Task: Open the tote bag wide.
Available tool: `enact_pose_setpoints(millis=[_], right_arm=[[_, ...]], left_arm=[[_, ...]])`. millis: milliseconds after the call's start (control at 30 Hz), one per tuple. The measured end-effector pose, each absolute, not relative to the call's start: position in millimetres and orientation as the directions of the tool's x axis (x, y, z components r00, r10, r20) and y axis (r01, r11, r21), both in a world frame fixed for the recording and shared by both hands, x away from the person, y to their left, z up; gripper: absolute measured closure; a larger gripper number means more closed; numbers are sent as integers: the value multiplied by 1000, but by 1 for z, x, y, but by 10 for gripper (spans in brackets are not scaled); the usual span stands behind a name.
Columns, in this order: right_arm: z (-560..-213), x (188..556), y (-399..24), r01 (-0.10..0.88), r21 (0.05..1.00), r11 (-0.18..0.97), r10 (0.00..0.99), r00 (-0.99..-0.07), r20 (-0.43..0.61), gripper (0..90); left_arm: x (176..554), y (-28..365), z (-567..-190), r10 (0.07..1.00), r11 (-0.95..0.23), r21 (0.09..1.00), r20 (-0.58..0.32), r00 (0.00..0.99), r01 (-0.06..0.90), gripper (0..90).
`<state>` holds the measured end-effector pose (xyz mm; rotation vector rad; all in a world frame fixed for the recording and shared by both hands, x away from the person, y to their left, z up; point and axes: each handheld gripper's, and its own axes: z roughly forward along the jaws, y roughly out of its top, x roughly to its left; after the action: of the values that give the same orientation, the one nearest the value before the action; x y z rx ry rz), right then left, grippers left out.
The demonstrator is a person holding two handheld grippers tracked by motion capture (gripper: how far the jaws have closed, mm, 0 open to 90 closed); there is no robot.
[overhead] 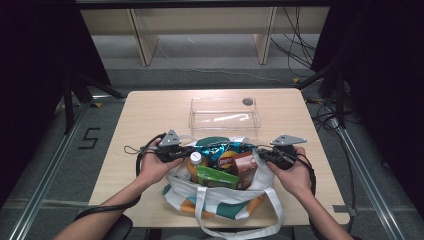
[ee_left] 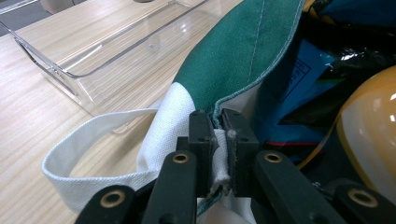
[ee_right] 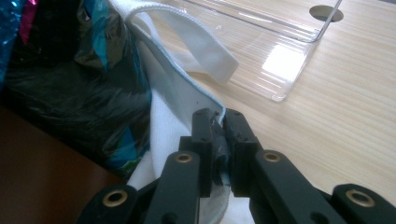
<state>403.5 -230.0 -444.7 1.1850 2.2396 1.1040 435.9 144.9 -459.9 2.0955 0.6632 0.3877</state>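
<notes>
A white, green and orange cloth tote bag (overhead: pixel 220 202) lies open at the table's near edge, holding snack bags (overhead: pixel 222 152), an orange juice bottle (overhead: pixel 195 162), a green pack (overhead: pixel 216 176) and a brown carton (overhead: pixel 245 167). My left gripper (overhead: pixel 186 151) is shut on the bag's left rim; in the left gripper view the pads pinch the green-and-white hem (ee_left: pixel 218 122). My right gripper (overhead: pixel 260 154) is shut on the bag's right rim, with the white hem (ee_right: pixel 219 116) clamped between its pads. Both hands hold the bag's mouth spread apart.
A clear plastic tray (overhead: pixel 224 114) stands empty behind the bag, mid-table. The bag's white handles (ee_left: pixel 84 140) lie loose on the light wooden table (overhead: pixel 150 115). Dark curtains and cables flank the table; a shelf frame stands beyond it.
</notes>
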Motion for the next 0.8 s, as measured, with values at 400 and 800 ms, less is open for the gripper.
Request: enact_pose_setpoints(millis=[400,800], right_arm=[[-437,397,-237,512,808,291,824,-564,60,658],[-409,380,-248,446,879,167,830,-545,119,503]], left_arm=[[428,149,-456,610,-385,874,-2,793,298,767],[411,164,-433,677,-254,922,-46,735,291,464]])
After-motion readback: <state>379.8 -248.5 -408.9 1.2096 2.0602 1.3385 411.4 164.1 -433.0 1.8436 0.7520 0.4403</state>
